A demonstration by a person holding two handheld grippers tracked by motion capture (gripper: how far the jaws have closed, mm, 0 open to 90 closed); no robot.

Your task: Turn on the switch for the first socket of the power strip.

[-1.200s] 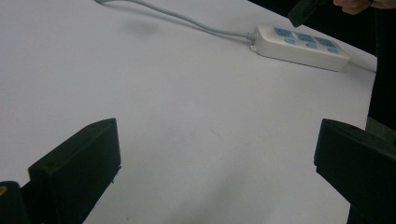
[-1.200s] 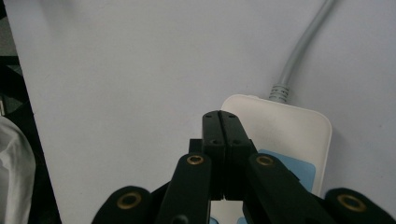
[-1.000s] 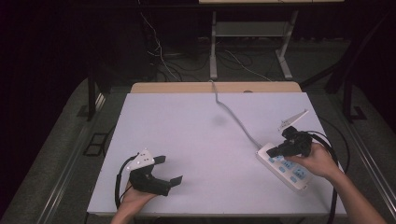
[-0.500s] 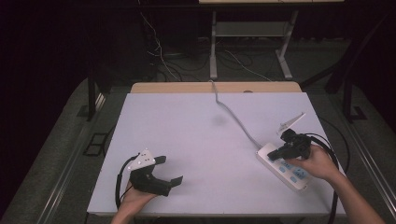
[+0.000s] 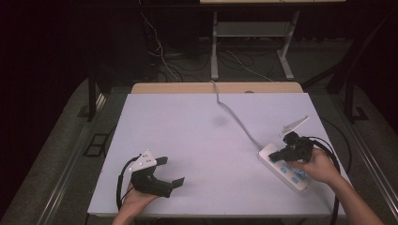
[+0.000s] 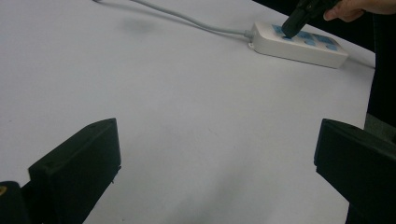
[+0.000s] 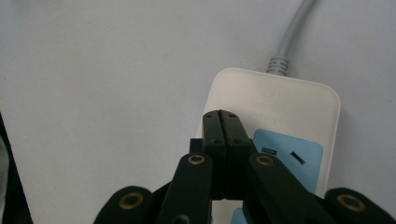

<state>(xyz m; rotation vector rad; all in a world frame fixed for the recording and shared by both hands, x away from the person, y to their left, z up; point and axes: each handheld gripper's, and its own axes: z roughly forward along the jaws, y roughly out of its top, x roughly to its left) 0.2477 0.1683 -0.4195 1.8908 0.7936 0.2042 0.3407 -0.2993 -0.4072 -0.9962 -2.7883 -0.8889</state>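
High view puts us at a white table [image 5: 187, 136] with one gripper in each hand and one white power strip [image 5: 284, 167] lying near the table's right edge, its grey cord [image 5: 234, 117] running back toward the far edge. Against the frame of a second ago, our right gripper [image 5: 274, 158] has dropped and slid a little toward us along the strip, while the left has not moved. Our right gripper's jaws are pressed flat together with nothing between them, tips down on the strip's cord end just beside a blue socket panel [image 7: 287, 156]. Our left gripper [image 5: 169, 172] rests near the front left corner with its jaws spread wide and empty. We count four blue socket panels on the strip in the left gripper view.
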